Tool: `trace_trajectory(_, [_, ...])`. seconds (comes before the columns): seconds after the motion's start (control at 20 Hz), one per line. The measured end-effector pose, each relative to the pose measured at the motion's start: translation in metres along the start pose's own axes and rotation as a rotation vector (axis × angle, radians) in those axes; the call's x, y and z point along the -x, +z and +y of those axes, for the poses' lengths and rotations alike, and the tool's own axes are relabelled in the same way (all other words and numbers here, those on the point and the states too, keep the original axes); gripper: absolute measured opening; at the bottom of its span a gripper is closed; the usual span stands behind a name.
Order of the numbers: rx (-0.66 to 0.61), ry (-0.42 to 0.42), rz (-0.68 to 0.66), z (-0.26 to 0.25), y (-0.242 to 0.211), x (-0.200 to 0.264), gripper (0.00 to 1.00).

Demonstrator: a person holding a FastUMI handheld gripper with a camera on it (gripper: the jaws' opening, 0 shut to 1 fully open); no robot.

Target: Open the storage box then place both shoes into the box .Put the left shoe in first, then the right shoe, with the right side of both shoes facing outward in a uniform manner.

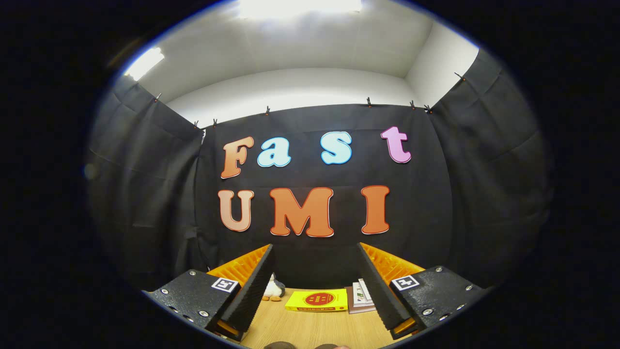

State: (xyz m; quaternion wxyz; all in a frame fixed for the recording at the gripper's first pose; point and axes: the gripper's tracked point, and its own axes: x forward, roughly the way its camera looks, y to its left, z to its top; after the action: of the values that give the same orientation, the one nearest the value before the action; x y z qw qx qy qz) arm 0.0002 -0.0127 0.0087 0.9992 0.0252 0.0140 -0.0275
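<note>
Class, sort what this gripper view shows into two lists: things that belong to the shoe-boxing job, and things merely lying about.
Belongs to the job:
- the black two-finger gripper, fingers open with nothing between them

Just lying about:
- flat yellow box with a red round mark, beyond the fingers
- stack of booklets beside it
- small white soft toy
- light wooden table

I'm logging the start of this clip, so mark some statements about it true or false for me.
1. The gripper has its jaws wide apart, holding nothing. True.
2. A yellow book lies flat on the wooden table, beyond the jaws. True.
3. A shoe is clamped in the jaws. False: the gap is empty.
4. The small white plush toy sits on the yellow book. False: it sits on the table beside it.
</note>
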Motion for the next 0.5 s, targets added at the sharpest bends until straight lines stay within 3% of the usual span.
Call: trace_trajectory(0.5, [-0.032,0.065,0.078,0.022,-0.023,0.005,0.99])
